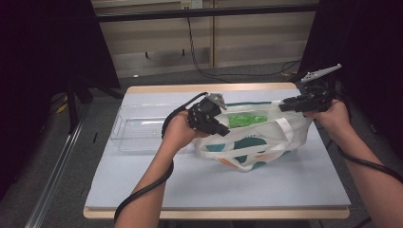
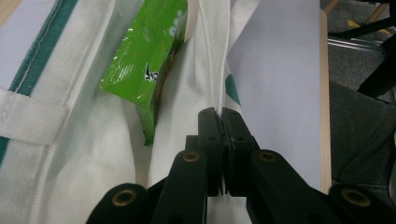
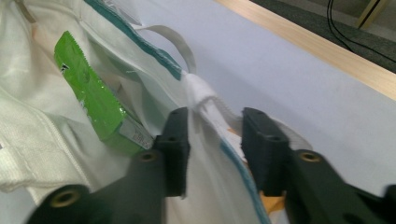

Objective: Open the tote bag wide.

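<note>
- High view: my left gripper (image 1: pixel 223 129) and right gripper (image 1: pixel 284 106) hold the white tote bag (image 1: pixel 256 142) open on the table (image 1: pixel 214 180); a green packet (image 1: pixel 248 119) lies inside, a clear tray (image 1: pixel 138 130) beside.
- Left gripper view: my jaws are pinched on the bag's edge, the packet (image 2: pixel 142 60) just beyond.
- Right gripper view: my jaws stand apart, straddling the bag's rim (image 3: pixel 205 100).

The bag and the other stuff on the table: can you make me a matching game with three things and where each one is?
Things:
1. green packet
2. clear tray
3. left gripper

Places or states:
A. on the table, left of the tote bag
B. shut on the bag's fabric edge
C. inside the bag

Pairs: 1-C, 2-A, 3-B
</note>
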Demonstrator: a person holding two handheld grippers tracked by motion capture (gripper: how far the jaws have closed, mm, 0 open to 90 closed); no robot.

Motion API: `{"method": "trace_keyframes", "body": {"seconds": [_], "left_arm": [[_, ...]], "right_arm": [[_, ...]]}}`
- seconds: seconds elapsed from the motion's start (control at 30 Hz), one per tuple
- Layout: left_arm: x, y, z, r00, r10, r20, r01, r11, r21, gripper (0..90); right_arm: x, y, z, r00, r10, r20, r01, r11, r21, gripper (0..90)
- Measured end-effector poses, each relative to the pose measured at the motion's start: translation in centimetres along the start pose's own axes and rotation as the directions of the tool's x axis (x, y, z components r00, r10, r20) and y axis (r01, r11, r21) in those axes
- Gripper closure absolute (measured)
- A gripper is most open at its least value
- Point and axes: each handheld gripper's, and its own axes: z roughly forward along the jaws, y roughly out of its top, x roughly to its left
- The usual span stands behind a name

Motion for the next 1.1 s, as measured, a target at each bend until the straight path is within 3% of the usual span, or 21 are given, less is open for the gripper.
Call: {"method": "trace_keyframes", "body": {"seconds": [0.13,0.2,1.1], "left_arm": [[-0.2,-0.2,0.1,1.0000,-0.002,0.003,0.002,1.0000,-0.005,87.9],[-0.3,-0.2,0.2,1.0000,0.000,0.006,0.000,1.0000,-0.001,87.9],[-1.6,-1.7,1.9,0.9982,-0.006,0.060,0.006,1.0000,0.002,87.4]], "right_arm": [[-0.2,-0.1,-0.2,1.0000,0.000,-0.002,0.000,1.000,0.007,85.6],[-0.1,-0.1,-0.2,1.0000,0.000,0.003,0.000,1.000,0.013,86.8],[-0.7,-0.6,0.8,0.9959,0.077,0.048,-0.078,0.997,0.024,88.0]]}}
